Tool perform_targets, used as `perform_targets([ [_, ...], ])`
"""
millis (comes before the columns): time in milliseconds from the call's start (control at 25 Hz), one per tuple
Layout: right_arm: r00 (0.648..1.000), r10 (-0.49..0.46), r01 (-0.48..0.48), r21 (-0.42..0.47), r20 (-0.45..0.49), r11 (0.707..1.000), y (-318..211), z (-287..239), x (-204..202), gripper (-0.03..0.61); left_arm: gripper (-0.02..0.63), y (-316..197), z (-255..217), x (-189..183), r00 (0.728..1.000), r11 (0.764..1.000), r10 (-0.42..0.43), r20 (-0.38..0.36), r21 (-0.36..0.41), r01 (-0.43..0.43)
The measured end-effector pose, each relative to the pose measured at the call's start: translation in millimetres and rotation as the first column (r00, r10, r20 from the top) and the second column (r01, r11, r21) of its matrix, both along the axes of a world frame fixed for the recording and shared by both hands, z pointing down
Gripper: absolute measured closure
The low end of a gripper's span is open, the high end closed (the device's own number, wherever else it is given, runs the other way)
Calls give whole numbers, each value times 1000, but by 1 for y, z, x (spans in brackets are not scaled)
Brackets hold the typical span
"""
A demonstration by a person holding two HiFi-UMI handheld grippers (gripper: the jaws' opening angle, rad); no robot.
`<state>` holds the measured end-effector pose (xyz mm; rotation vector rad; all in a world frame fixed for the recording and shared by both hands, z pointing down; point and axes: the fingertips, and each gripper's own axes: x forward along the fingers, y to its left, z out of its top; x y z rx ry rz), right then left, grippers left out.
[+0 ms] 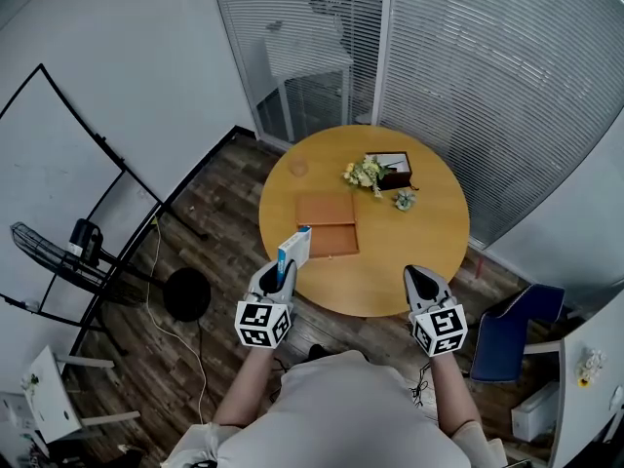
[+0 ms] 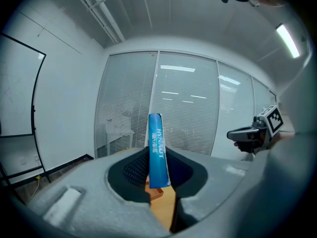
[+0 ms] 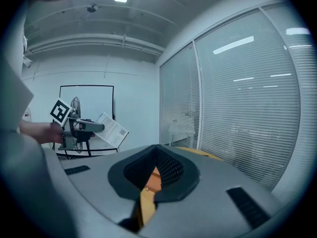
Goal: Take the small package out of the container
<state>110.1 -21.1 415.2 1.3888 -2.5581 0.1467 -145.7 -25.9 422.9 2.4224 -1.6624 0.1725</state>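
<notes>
A small blue and white package stands upright between the jaws of my left gripper, which is shut on it above the table's near left edge. In the left gripper view the package shows edge-on, its blue spine facing me, pinched in the left gripper. The flat brown container lies closed on the round wooden table, just beyond the package. My right gripper hovers at the table's near right edge, shut and holding nothing. Seen from the right gripper, the package is off to the left.
A bunch of small flowers and a dark open box sit at the far side of the table. A blue chair stands at the right, a black fan and stand at the left. Glass partitions with blinds close off the back.
</notes>
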Motion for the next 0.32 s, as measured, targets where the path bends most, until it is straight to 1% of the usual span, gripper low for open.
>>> perform_targets([
  [320, 1000, -9, 9, 0, 2, 1000, 0, 4, -4, 575, 540, -2, 4, 0, 1000, 1000, -8, -11, 2, 8],
])
